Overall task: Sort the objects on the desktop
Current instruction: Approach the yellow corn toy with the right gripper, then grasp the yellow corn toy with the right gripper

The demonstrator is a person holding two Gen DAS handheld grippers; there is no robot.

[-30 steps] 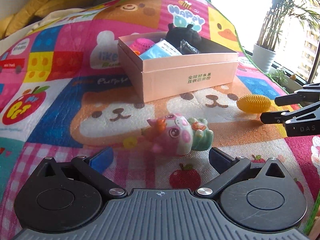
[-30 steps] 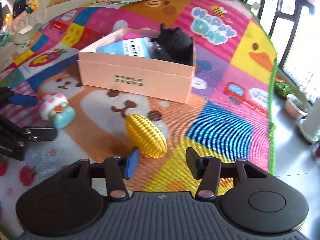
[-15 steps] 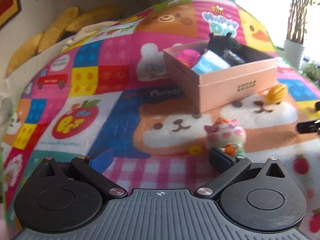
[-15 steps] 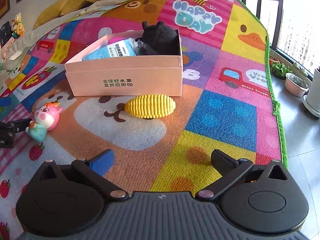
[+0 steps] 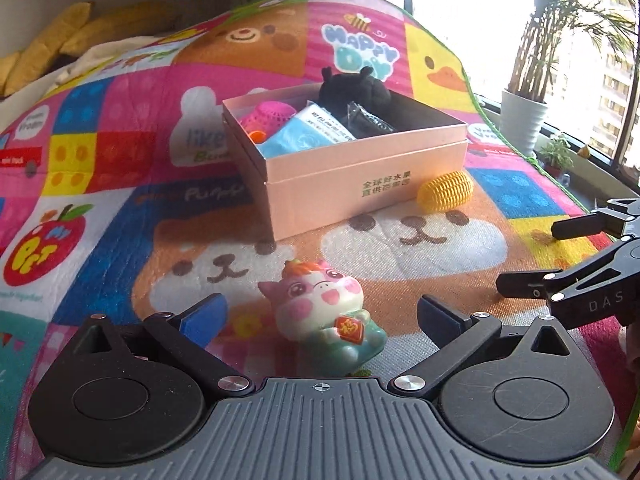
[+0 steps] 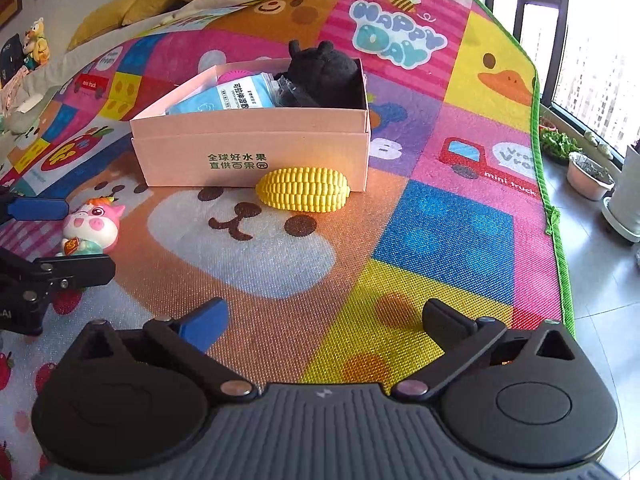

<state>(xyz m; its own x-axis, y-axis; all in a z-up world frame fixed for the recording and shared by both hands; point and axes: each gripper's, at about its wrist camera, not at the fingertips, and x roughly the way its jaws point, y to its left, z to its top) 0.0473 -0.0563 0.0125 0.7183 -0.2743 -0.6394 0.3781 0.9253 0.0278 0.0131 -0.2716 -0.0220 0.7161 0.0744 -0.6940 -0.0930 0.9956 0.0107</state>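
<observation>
My left gripper (image 5: 322, 318) is open, low over the mat. A pink and green pig toy (image 5: 324, 312) stands upright between its fingers, with a gap to each pad. The yellow corn toy (image 6: 304, 190) lies on the mat against the front wall of the pink box (image 6: 248, 144). Well short of the corn, my right gripper (image 6: 326, 320) is wide open with only mat between its fingers. The box (image 5: 360, 184) holds a black plush (image 5: 354, 88), a blue wipes pack (image 5: 308, 134) and a pink ball (image 5: 268, 118). The right gripper (image 5: 540, 256) also shows at the right of the left wrist view.
Everything rests on a colourful cartoon play mat (image 6: 440, 220). Its green edge (image 6: 554, 216) runs along the right, with grey floor beyond. Potted plants (image 6: 590, 174) stand by the window. Yellow cushions (image 5: 60, 40) lie at the back left.
The right jaws opened wide and drew back from the corn, which now lies against the box. The pig toy, earlier on its side, stands upright between the left fingers.
</observation>
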